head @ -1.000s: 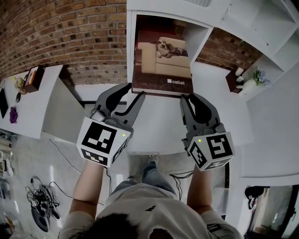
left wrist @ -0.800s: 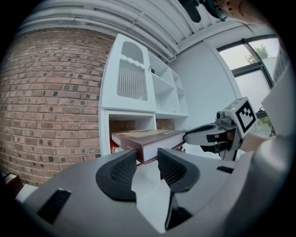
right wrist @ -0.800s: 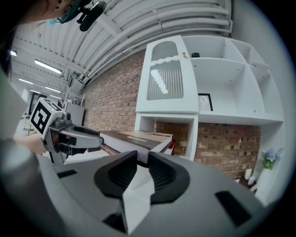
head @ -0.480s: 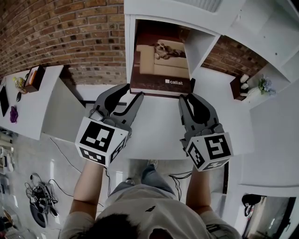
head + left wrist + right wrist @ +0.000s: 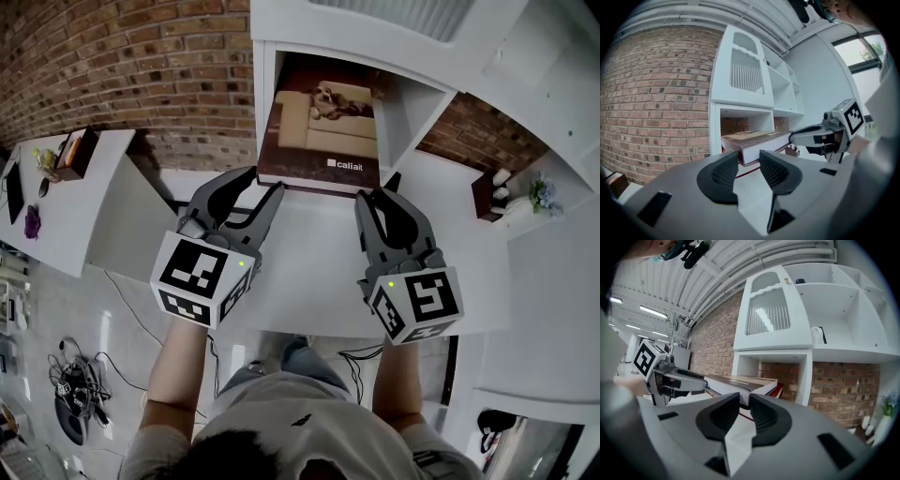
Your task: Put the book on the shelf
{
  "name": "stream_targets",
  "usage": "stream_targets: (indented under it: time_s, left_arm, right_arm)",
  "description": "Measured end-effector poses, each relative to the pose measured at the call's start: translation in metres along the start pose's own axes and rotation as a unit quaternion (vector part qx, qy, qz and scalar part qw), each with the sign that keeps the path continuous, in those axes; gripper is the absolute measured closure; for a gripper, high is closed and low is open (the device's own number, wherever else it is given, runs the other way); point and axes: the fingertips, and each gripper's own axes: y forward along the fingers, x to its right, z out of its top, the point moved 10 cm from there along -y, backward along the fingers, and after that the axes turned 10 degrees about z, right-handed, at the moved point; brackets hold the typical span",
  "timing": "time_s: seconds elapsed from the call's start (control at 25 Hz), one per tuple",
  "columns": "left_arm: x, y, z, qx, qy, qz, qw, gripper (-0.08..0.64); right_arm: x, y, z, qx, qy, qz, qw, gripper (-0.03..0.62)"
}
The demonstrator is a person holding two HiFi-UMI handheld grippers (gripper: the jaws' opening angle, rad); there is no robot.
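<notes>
In the head view, the book (image 5: 323,141) is lying flat in the lower compartment of the shelf (image 5: 263,94). Its near end is sticking out over the white counter (image 5: 309,258), and the left gripper (image 5: 261,185) and right gripper (image 5: 377,194) are pointing at its near corners. In the left gripper view, the left gripper (image 5: 749,157) is standing wide apart and gripping nothing, the book (image 5: 757,140) sitting just beyond its tips. In the right gripper view, the right gripper (image 5: 745,399) is showing a narrower gap, likewise released, with the book (image 5: 736,383) lying ahead.
</notes>
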Motion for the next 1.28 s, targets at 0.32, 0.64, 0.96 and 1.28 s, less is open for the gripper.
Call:
stream_targets:
  time_s: [0.32, 0.64, 0.96, 1.28]
  left_arm:
    - [-0.006, 0.021, 0.003, -0.003, -0.006, 0.022, 0.9997, 0.413]
    - [-0.011, 0.042, 0.005, -0.005, -0.011, 0.038, 0.9992, 0.413]
    - [-0.015, 0.060, 0.006, -0.007, -0.009, 0.056, 0.9984, 0.414]
    - [-0.019, 0.075, 0.010, -0.008, -0.005, 0.071, 0.9974, 0.416]
  right_arm:
    - [0.019, 0.018, 0.001, 0.003, 0.001, 0.017, 1.000, 0.515]
    - [0.039, 0.034, 0.003, 0.004, -0.005, 0.029, 1.000, 0.517]
    - [0.056, 0.050, 0.004, 0.004, -0.006, 0.040, 0.999, 0.520]
    - [0.069, 0.062, 0.007, 0.007, -0.006, 0.048, 0.999, 0.522]
